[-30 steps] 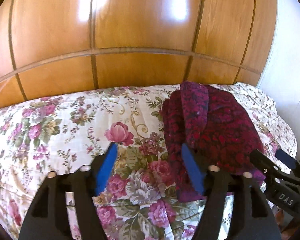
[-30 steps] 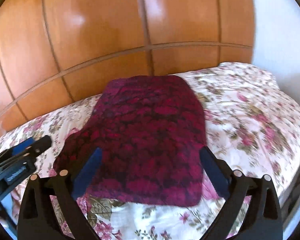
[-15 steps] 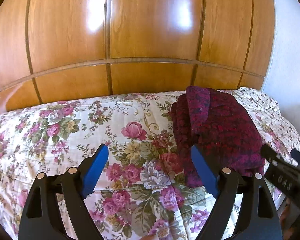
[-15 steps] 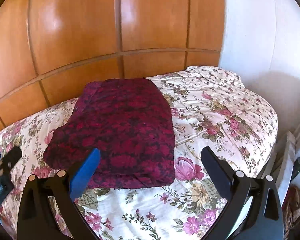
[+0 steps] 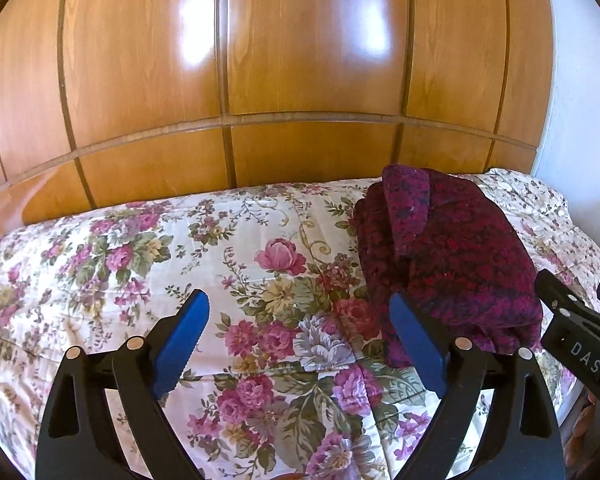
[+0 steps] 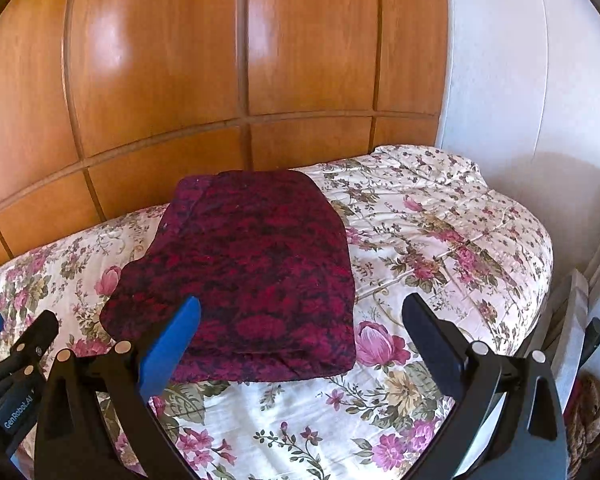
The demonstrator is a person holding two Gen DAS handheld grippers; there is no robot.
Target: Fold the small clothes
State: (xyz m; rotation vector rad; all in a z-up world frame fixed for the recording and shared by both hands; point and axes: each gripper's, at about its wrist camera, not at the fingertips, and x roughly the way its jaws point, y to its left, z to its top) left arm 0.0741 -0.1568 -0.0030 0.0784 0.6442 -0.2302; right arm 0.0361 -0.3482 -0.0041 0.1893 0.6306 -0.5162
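Nearest to us, our left gripper (image 5: 300, 332) hangs over bare floral bedspread (image 5: 120, 272) with its jaws wide apart; they have just been opening and nothing lies between them. The blue pads (image 5: 180, 332) touch no cloth, so we read this as a release done and the tool clear of the work.

Our right gripper (image 6: 300, 332) is likewise spread wide and empty. Its left finger sits in front of the garment's near edge in the right wrist view, but we see no pinch on the fabric.

Beyond both tools lies the dark red patterned garment (image 6: 252, 276), folded into a compact rectangle, flat on the bedspread toward the bed's far edge and nearer its right end than its left. A narrower flap of it (image 5: 404, 208) runs along the left side, doubled over the main body, likely a sleeve or side tucked in to square the shape.

We judge the fold on this piece finished or nearly so: edges roughly aligned, no loose part trailing.

Farthest, the wooden panelled wall (image 5: 300, 60) backs the bed; a white wall (image 6: 520, 80) closes the right end.
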